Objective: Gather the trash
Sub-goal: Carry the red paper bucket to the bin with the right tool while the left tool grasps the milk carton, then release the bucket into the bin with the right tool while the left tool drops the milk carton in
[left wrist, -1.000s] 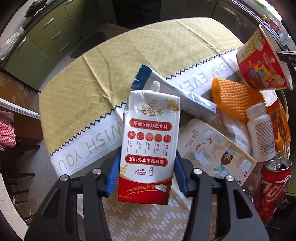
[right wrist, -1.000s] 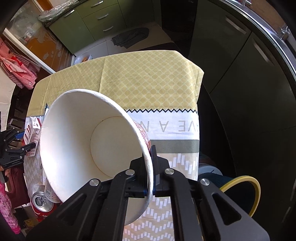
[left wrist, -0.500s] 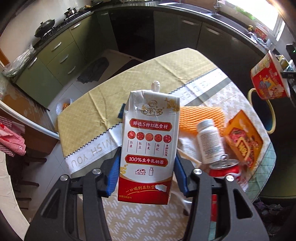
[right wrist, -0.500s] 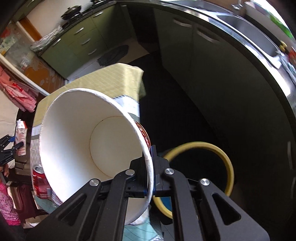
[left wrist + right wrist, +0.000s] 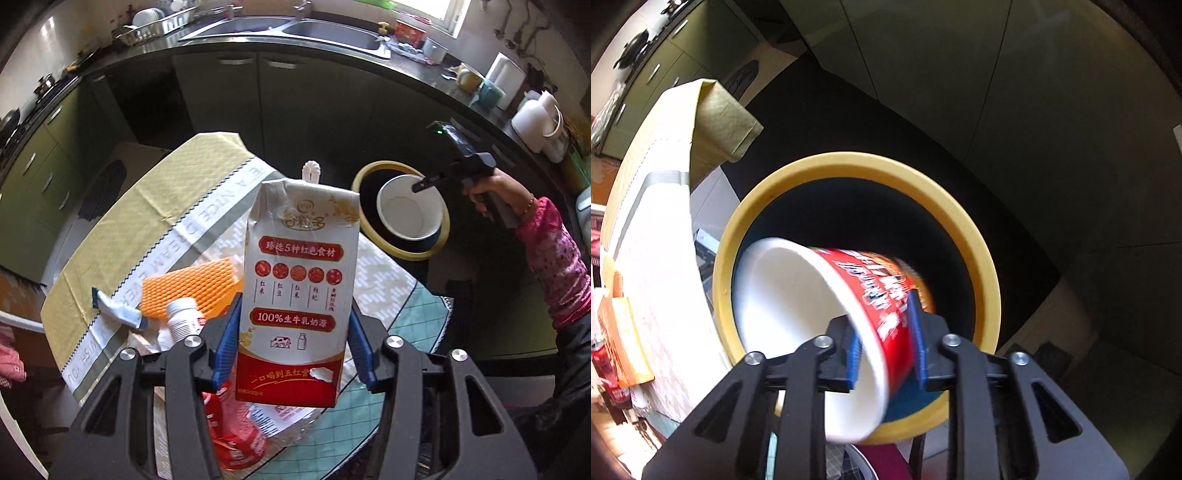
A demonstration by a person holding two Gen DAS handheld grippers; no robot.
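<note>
My left gripper (image 5: 293,347) is shut on a white and red milk carton (image 5: 299,288) and holds it upright above the table (image 5: 155,199). My right gripper (image 5: 886,343) has its jaws apart over the yellow-rimmed bin (image 5: 979,258). The red noodle cup (image 5: 827,295) is blurred between the jaws, tilted over the bin mouth. In the left wrist view the cup (image 5: 408,212) sits in the bin's (image 5: 369,177) opening below the right gripper (image 5: 421,184).
On the table lie an orange foam net (image 5: 188,286), a white pill bottle (image 5: 183,319), a blue-white wrapper (image 5: 118,312) and a red can (image 5: 229,432). Dark cabinets and a sink counter (image 5: 295,33) stand behind the bin.
The right gripper moved from the table to over the bin and opened, and the cup is dropping out. The left gripper rose and turned toward the bin with the carton.
</note>
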